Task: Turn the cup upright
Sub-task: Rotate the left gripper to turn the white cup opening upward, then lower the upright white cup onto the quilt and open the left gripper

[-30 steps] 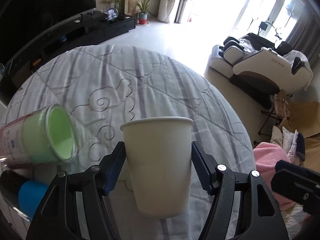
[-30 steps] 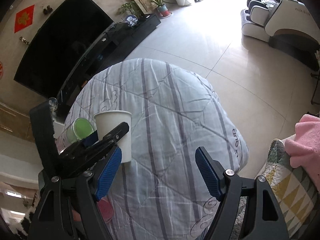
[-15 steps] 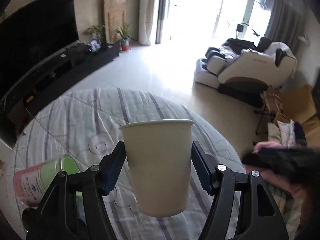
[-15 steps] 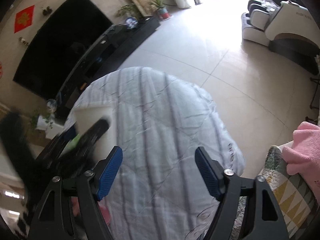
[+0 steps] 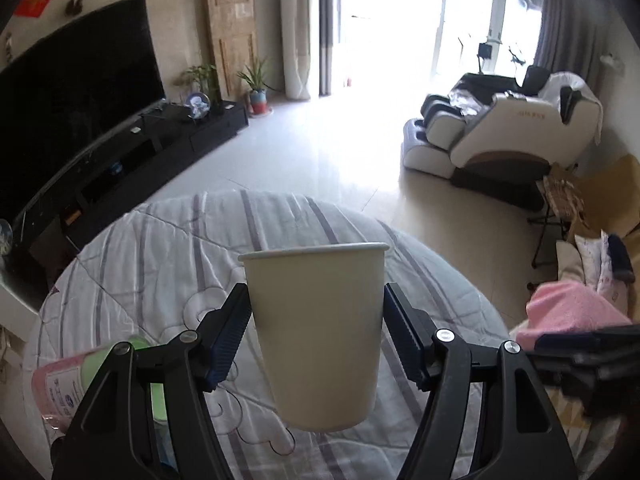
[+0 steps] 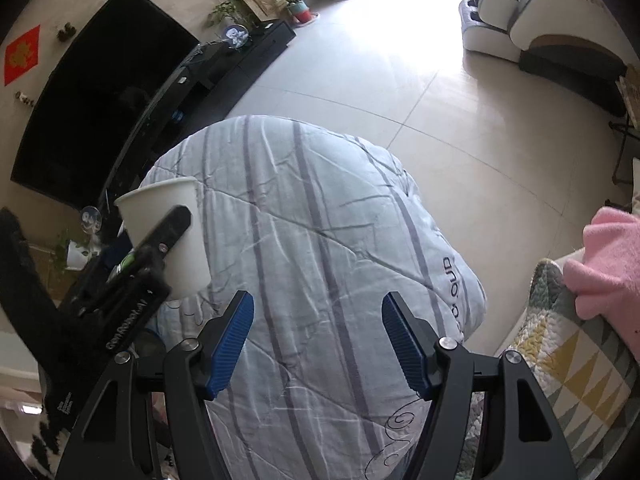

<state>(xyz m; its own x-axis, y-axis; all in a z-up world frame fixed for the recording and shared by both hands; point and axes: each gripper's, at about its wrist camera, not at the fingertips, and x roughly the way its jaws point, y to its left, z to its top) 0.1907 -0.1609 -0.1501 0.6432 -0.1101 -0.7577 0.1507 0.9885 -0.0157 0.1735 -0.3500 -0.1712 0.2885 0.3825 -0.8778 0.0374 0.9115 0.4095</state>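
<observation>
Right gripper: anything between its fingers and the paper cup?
Only striped quilt, per the right wrist view. The right gripper is open and empty; the left gripper holds the paper cup off to its left.

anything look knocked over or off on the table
Yes: a pink can with a green end lies on its side at the table's left edge. The cup is upright, held in the left gripper.

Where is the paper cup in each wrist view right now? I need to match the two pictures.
Left wrist: paper cup centre frame, mouth up, clamped by the left gripper.
Right wrist: same cup at left edge, above the striped quilt; right gripper open, empty.
Shared landmark: black TV.
</observation>
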